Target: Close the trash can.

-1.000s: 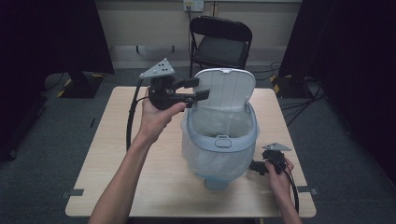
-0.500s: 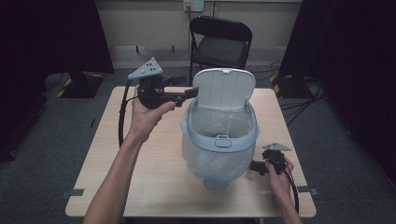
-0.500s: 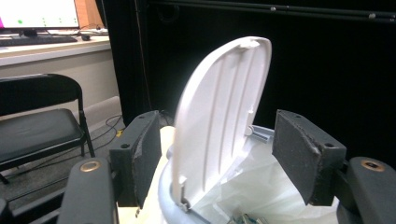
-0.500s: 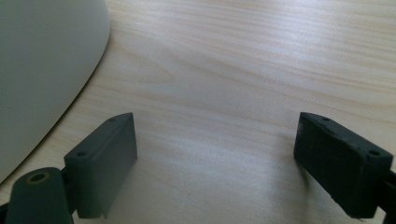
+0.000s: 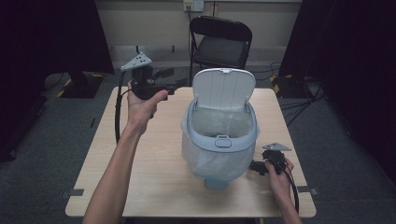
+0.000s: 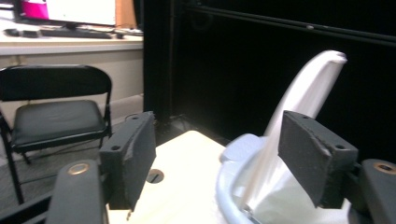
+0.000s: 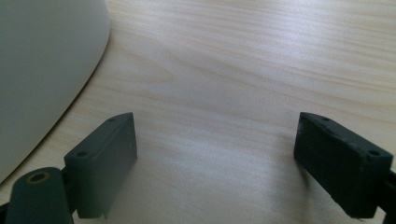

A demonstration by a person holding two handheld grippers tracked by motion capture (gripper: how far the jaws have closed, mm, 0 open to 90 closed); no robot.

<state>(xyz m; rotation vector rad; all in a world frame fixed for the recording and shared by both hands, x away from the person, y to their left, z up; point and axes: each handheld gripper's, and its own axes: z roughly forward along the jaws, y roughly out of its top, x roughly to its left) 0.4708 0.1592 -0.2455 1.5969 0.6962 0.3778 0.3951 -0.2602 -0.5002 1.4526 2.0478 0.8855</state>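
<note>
A pale blue bin [image 5: 223,141] with a clear bag liner [image 5: 219,119] stands mid-table, its lid [image 5: 224,88] upright at the back. My left gripper [image 5: 172,87] hangs in the air left of the lid, apart from it. In the left gripper view its jaws have just been opening; the left gripper [image 6: 217,151] is open with nothing between its pads, and the lid [image 6: 308,88] rises edge-on behind the right pad. My right gripper [image 5: 254,167] rests low by the bin's base at front right. In its own view the right gripper [image 7: 215,154] stands open over bare wood beside the bin wall [image 7: 42,60].
The wooden table [image 5: 140,154] has free room left of and in front of the bin. A black folding chair [image 5: 219,44] stands behind the table's far edge. The left gripper's cable [image 5: 117,112] loops down over the table's left side.
My left gripper has drawn back leftward from the lid's edge, and the lid stays upright. The right hand has kept still.
</note>
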